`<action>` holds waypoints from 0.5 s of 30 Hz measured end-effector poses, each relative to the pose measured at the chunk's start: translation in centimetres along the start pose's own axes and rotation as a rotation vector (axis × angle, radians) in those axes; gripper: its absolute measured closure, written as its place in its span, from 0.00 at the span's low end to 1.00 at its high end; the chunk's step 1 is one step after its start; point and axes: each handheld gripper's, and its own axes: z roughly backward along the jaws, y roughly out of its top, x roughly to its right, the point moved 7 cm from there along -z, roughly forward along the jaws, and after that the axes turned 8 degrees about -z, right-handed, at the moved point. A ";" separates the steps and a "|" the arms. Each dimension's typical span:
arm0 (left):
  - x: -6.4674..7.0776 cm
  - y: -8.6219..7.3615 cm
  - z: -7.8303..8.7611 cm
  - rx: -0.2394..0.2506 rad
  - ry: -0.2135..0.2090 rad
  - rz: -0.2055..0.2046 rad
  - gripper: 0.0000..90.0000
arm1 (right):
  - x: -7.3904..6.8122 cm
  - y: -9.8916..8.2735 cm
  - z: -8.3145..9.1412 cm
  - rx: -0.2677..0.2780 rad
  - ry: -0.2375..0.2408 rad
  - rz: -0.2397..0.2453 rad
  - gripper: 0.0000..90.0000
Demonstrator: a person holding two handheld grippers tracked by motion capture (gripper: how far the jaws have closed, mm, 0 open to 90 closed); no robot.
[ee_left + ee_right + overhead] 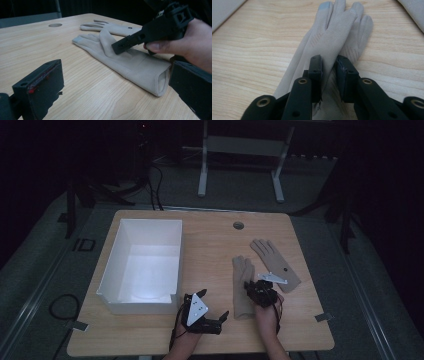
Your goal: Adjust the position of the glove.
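Two beige gloves lie on the wooden table. The near glove [242,270] [130,65] [337,30] lies flat with its fingers pointing away and its cuff toward me. My right gripper [248,285] [120,47] [328,60] is down on its palm, the narrow jaws shut on the glove's raised thumb fold, which fills the gap between the pads. The far glove [274,261] [112,28] lies palm-up just to the right. My left gripper [222,320] rests low on the table left of the near glove's cuff, jaws wide open with nothing between them.
A white open box [112,255] stands at the table's left. A round cable hole [238,225] [55,25] sits near the far edge. Bare wood lies between the box and the gloves. A desk frame stands on the floor beyond.
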 end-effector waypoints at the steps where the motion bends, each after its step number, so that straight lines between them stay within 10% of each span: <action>1: 0.0 0.0 0.0 0.000 0.000 0.000 0.00 | 0.0 -0.1 0.0 0.008 0.002 0.003 0.82; 15: 0.1 0.0 0.0 0.002 -0.007 0.004 0.00 | -0.2 1.1 0.4 0.031 -0.017 0.094 0.59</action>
